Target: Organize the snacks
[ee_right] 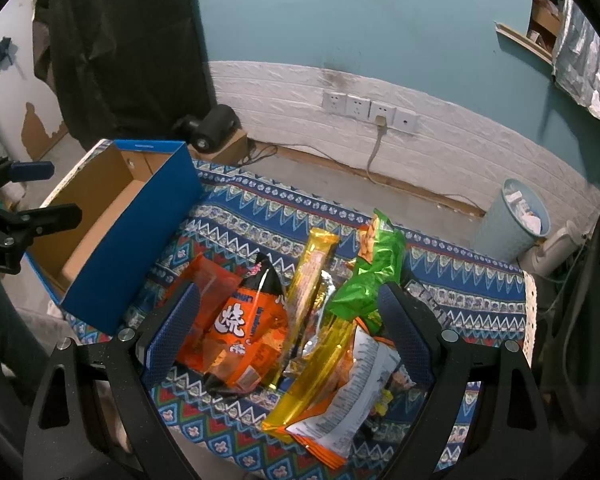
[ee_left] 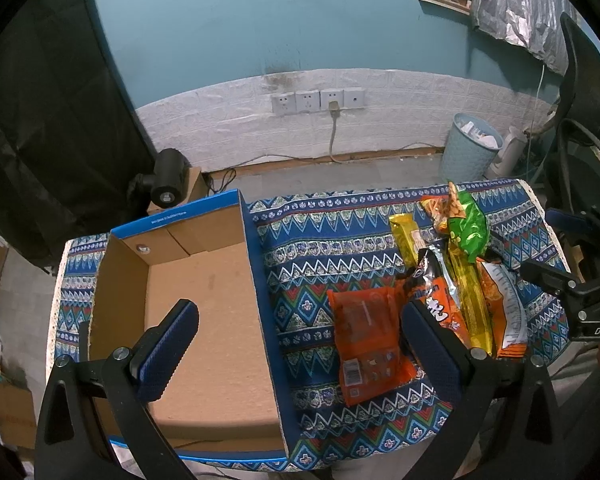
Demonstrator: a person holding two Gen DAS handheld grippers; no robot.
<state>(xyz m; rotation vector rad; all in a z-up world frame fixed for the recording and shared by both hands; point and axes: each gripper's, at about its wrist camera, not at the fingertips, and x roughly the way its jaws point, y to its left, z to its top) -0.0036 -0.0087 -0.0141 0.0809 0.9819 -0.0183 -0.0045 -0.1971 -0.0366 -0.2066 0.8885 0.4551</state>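
An empty blue cardboard box [ee_left: 204, 300] [ee_right: 132, 240] stands on the left of the patterned tablecloth [ee_left: 320, 248]. Right of it lies a heap of snack packs: a flat orange pack [ee_left: 366, 340], an orange-and-black bag [ee_right: 248, 328], yellow sticks [ee_right: 312, 276], a green bag [ee_right: 376, 276] and a white-backed orange pack [ee_right: 352, 404]. My left gripper [ee_left: 300, 354] hovers open, one finger over the box, the other by the orange pack. My right gripper [ee_right: 290, 338] hangs open above the heap, holding nothing.
A light blue waste bin [ee_left: 470, 148] and a white kettle [ee_left: 510, 152] sit on the floor by the wall behind the table. A black lamp head [ee_left: 168, 180] rests on a small carton at the back left. A black chair [ee_left: 584, 92] stands at the right.
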